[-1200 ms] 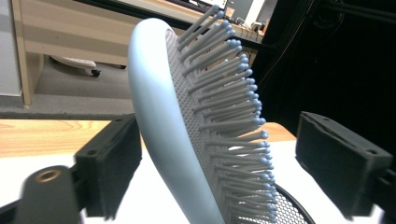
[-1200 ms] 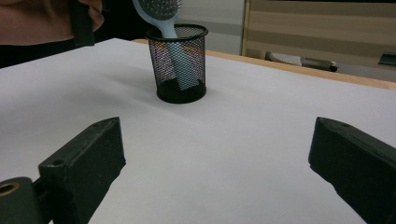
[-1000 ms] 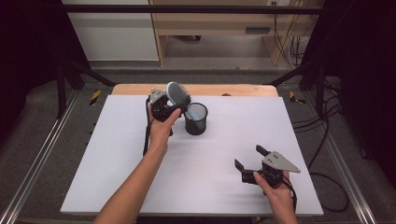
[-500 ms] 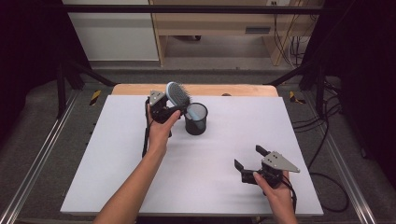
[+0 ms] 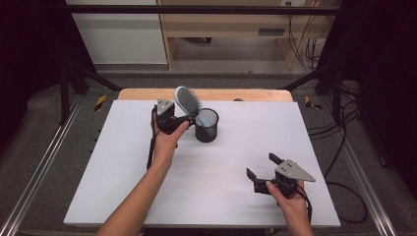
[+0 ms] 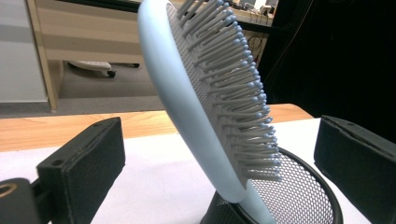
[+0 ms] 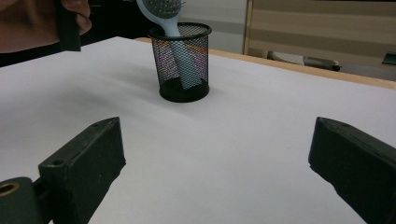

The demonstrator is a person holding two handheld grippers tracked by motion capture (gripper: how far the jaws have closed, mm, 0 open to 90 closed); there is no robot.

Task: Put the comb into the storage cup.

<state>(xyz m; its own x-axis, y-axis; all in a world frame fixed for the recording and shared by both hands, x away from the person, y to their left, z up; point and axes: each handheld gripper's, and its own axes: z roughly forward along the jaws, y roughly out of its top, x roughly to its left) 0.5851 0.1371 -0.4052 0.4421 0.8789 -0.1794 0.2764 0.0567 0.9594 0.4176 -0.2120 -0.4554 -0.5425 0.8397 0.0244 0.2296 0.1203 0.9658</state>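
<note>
Toward twelve o'clock on the white table [image 5: 123, 196], a black mesh pen cup [image 5: 206, 126] stands upright with a pale blue hairbrush [image 5: 188, 101] in it, handle down inside the mesh and head leaning out over the rim toward ten o'clock. At nine o'clock from the cup, just beside it, the left gripper [image 5: 183, 120] sits level with the brush. Its jaws have just been opening, and in the left gripper view they stand wide apart on either side of the brush head [image 6: 205, 93], neither pad touching it. Down at five o'clock on the table, well apart from the cup, the right gripper [image 5: 260, 166] rests in the person's hand, its jaws spread wide with nothing between them, pointing toward the cup [image 7: 181, 60].
</note>
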